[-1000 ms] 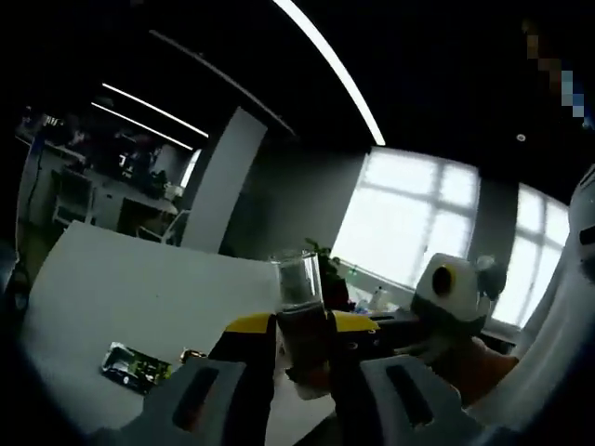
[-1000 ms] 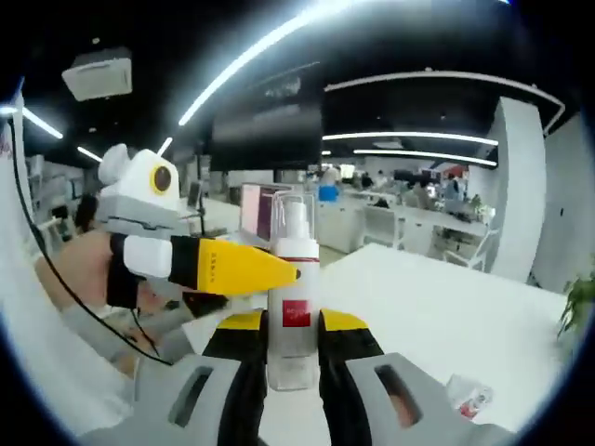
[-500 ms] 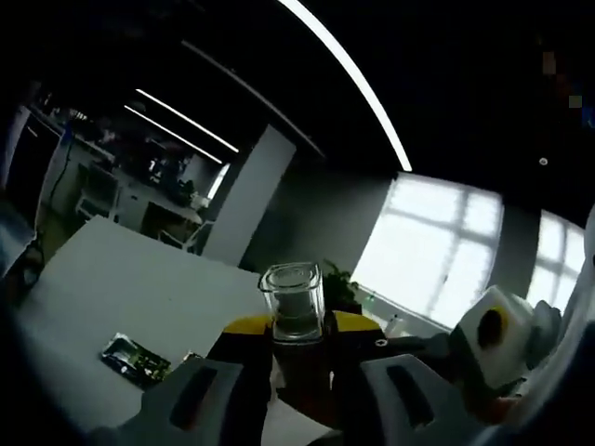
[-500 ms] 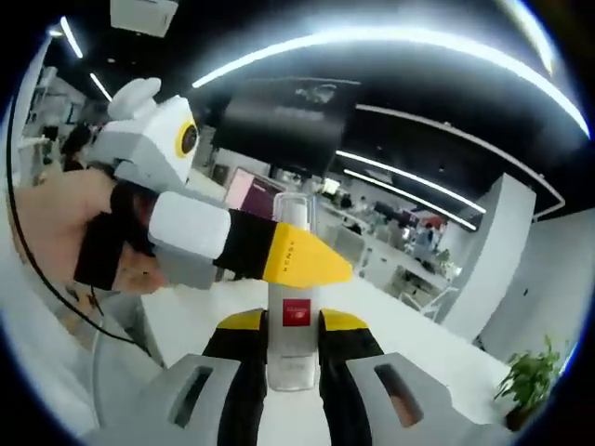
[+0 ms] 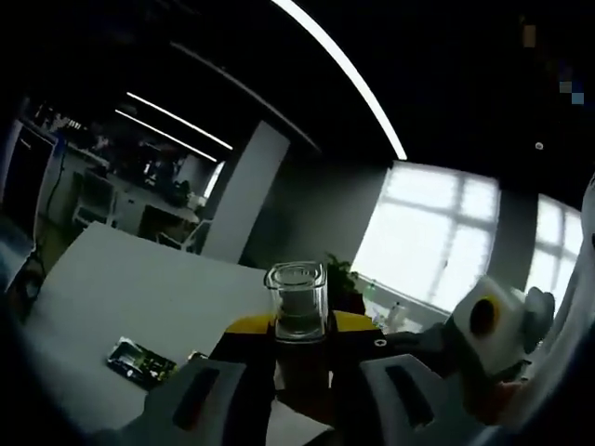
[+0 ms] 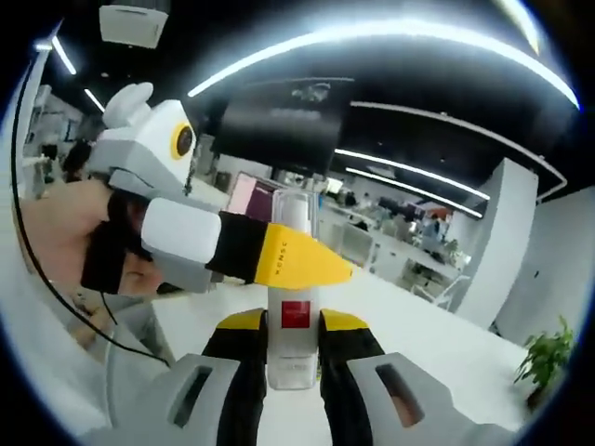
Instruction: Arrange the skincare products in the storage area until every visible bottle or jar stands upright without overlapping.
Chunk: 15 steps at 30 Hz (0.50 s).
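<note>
The tall clear plastic bottle with a white body, red square label and transparent cap [image 6: 295,316] stands lengthwise between the yellow-tipped jaws of the right gripper [image 6: 294,336], cap pointing away from the camera; the jaws are clamped on it. The left gripper [image 5: 299,342] is clamped on the bottle's square clear cap [image 5: 297,302], above a white table [image 5: 130,288]
</note>
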Each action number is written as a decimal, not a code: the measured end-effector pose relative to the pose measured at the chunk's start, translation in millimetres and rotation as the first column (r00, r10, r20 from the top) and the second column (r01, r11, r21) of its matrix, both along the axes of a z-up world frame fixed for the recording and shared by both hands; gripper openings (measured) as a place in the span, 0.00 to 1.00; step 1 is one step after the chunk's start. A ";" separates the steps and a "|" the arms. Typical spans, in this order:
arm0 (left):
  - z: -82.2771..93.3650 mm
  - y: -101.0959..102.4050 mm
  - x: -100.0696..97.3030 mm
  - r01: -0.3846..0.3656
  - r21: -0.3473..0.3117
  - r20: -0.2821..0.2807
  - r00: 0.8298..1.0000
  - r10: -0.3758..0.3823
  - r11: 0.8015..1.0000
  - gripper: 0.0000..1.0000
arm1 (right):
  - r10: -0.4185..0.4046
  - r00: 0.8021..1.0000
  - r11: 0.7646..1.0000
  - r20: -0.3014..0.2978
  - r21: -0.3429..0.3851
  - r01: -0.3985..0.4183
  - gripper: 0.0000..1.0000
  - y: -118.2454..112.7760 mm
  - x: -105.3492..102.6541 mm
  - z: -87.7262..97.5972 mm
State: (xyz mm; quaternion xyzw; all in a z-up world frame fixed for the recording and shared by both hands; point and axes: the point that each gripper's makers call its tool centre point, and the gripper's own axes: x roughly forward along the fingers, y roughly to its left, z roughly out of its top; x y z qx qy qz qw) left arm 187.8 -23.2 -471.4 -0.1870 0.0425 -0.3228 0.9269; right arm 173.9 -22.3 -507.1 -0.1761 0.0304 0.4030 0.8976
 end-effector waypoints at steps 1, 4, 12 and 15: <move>0.9 -1.1 -0.9 0.011 0.007 0.009 1.000 -0.011 1.000 0.16 | 0.009 1.000 1.000 -0.006 0.007 -0.009 0.21 -0.6 -0.3 0.6; 1.3 -5.9 -4.7 0.053 0.063 0.035 0.998 -0.055 0.997 0.16 | 0.090 0.995 0.995 -0.053 0.046 -0.087 0.21 -0.2 -4.4 0.0; 3.2 -33.7 -8.5 0.195 0.197 0.100 0.971 -0.217 0.961 0.17 | 0.279 0.959 0.960 -0.061 -0.020 -0.280 0.24 -12.5 -5.0 0.0; 8.1 -47.5 -9.6 0.253 0.208 0.114 0.953 -0.280 0.945 0.17 | 0.349 0.932 0.937 -0.098 0.037 -0.348 0.25 -23.6 -3.2 3.6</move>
